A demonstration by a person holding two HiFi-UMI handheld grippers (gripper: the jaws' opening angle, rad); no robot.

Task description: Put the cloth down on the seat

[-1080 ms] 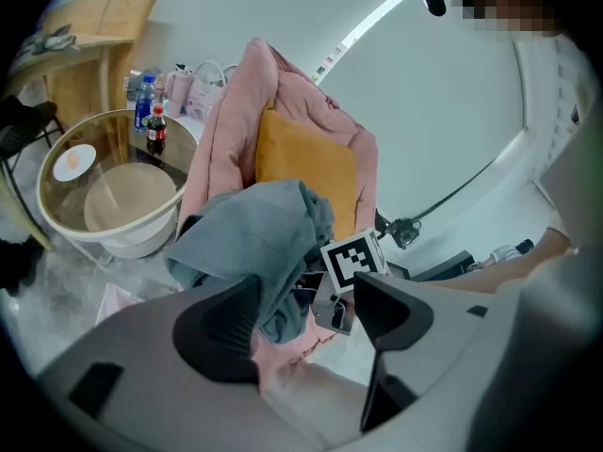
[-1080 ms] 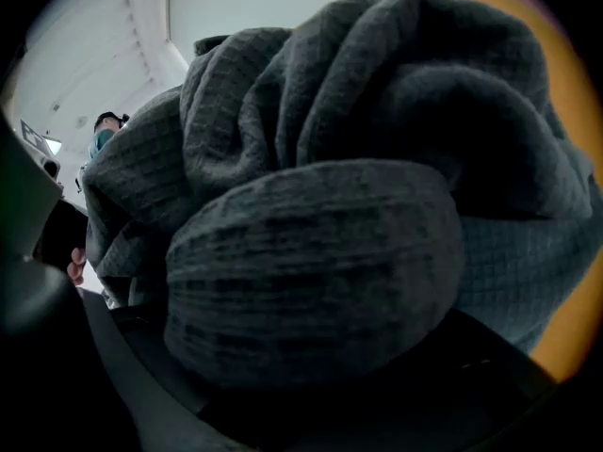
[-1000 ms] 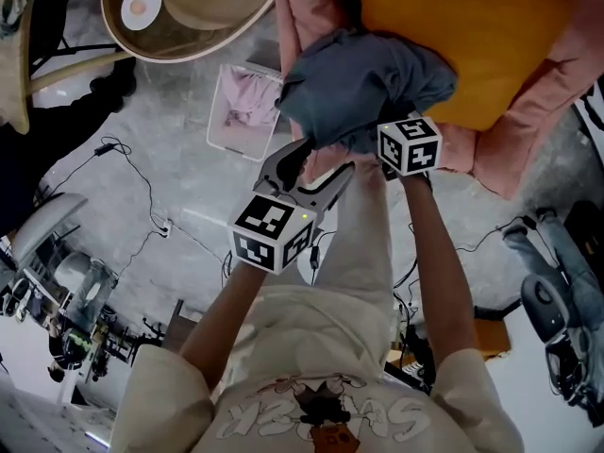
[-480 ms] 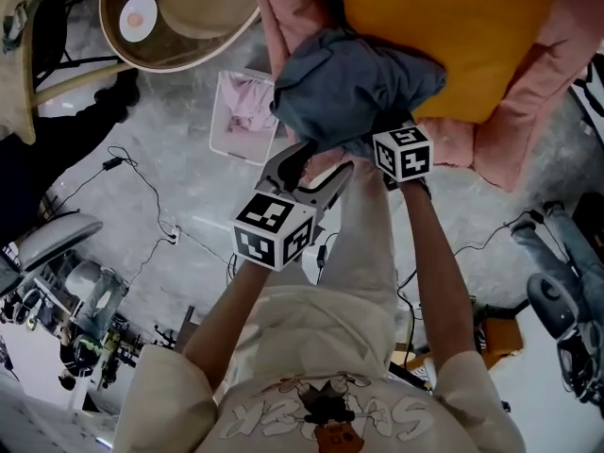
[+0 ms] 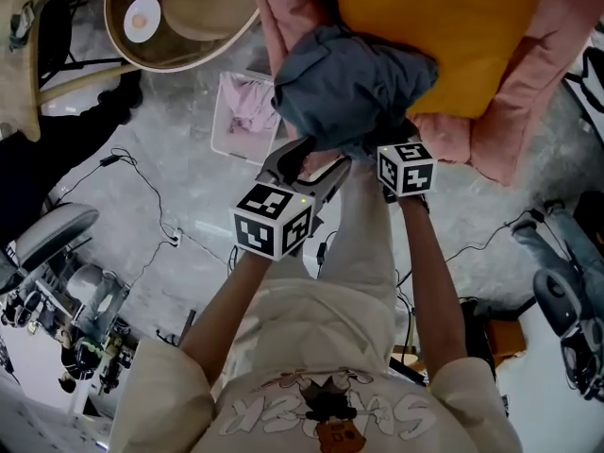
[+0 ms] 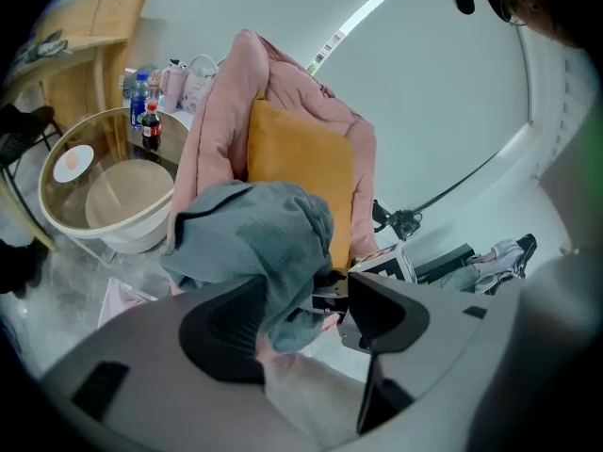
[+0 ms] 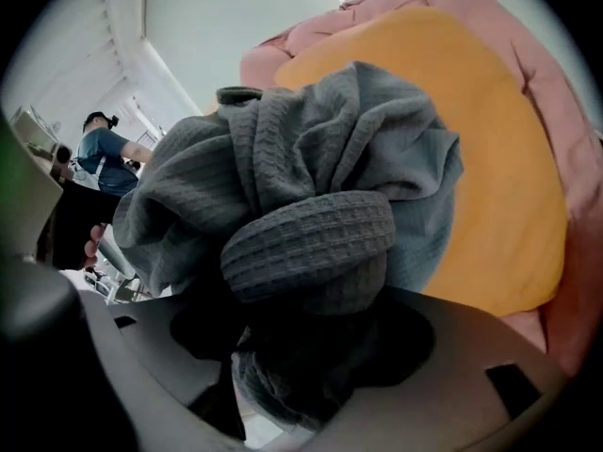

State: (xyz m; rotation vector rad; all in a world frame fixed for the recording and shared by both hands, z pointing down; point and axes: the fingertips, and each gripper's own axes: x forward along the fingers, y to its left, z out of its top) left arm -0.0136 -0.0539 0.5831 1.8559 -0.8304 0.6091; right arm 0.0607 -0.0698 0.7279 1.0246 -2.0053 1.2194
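Pulling back now could drag the cloth [image 5: 354, 88] off the seat [image 5: 491, 154] edge at upper centre: your right gripper [image 7: 311, 347] has just been opening, yet a fold sits between its jaws. Your left gripper [image 6: 306, 301] gapes, holding nothing.

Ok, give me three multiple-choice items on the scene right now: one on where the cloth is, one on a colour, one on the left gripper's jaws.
1. Where is the grey cloth?
A) at the pink chair, in front of the cushion
B) on the floor
C) on the round table
2. What colour is the cushion?
A) green
B) orange
C) white
3. How do the left gripper's jaws stand?
A) shut, empty
B) clamped on the cushion
C) apart

Answers: 1 A, the head view shows it bunched before the cushion; 2 B, plainly orange in every view; 3 C, the left gripper view shows a gap between them.
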